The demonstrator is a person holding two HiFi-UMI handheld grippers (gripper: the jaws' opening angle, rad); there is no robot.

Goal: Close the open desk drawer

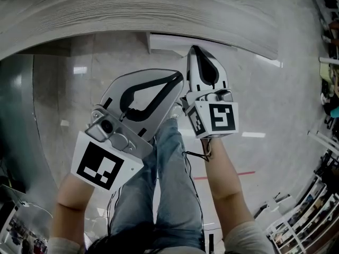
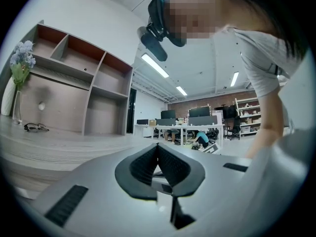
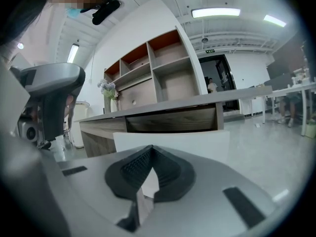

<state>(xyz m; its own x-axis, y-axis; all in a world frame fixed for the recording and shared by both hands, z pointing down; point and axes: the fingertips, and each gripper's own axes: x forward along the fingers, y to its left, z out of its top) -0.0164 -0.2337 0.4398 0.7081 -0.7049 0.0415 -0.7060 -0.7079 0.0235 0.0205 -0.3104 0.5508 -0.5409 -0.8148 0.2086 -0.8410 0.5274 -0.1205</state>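
A white drawer front (image 1: 168,40) juts out from under the wood-grain desk (image 1: 132,9) in the head view. In the right gripper view that white drawer front (image 3: 197,141) stands just beyond the jaws, with a dark gap above it under the desk top (image 3: 173,113). My right gripper (image 1: 193,50) is shut and empty, its tip close to the drawer front; I cannot tell whether it touches. My left gripper (image 1: 179,77) is shut and empty too, lower and left of the drawer. In their own views both the left gripper (image 2: 158,145) and the right gripper (image 3: 150,148) have their jaws meeting at the tip.
The person's legs in jeans (image 1: 169,184) stand below the grippers on a glossy floor. In the left gripper view, an open shelf unit (image 2: 74,83), a vase of flowers (image 2: 19,68) and glasses (image 2: 34,127) sit on the desk. Office desks (image 2: 197,125) stand far behind.
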